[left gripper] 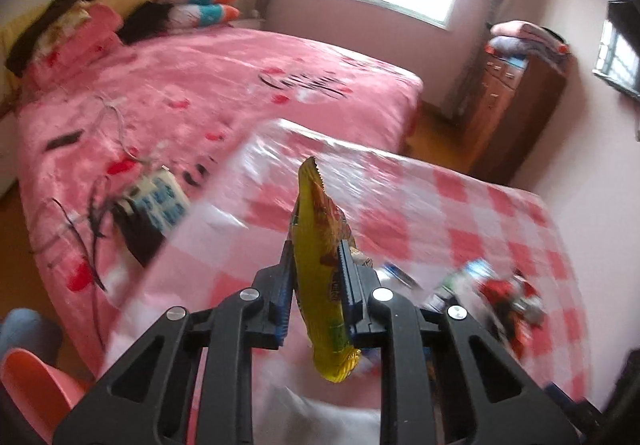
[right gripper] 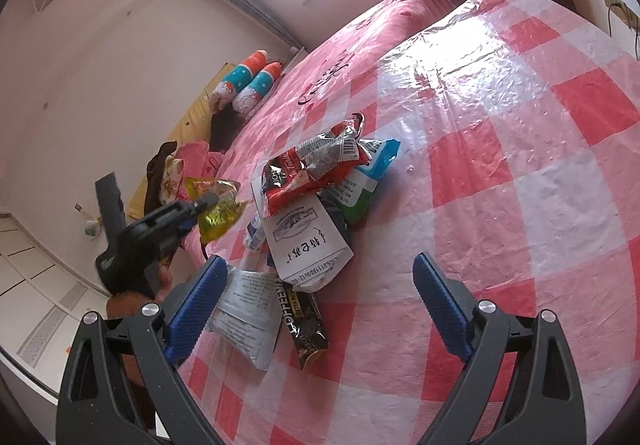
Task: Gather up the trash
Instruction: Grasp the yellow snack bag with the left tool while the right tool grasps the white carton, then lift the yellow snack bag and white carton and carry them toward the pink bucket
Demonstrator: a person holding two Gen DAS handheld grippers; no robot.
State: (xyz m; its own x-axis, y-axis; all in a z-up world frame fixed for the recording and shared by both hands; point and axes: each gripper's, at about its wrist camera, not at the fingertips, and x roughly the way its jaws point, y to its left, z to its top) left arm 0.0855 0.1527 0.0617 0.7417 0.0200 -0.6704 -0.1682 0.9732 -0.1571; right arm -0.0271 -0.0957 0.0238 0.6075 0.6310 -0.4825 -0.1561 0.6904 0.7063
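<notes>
A yellow snack wrapper (left gripper: 316, 213) stands upright between the blue pads of my left gripper (left gripper: 316, 249), which is shut on it above the table's near edge. From the right wrist view, that left gripper (right gripper: 206, 203) holds the yellow wrapper (right gripper: 220, 217) just off the table's left edge. My right gripper (right gripper: 320, 261) is open over a pile of trash: a red wrapper (right gripper: 304, 173), a white paper packet (right gripper: 308, 245), a black coffee stick (right gripper: 306, 325), a silver packet (right gripper: 248, 317) and a blue-green wrapper (right gripper: 368, 173). Nothing touches its pads.
The table wears a glossy red-and-white checked cloth (right gripper: 520, 165). Beyond it lie a pink-covered bed (left gripper: 200, 93) with pillows and a power strip (left gripper: 160, 197), and a wooden cabinet (left gripper: 508, 101) by the window. An orange plastic object (left gripper: 32, 385) sits low on the left.
</notes>
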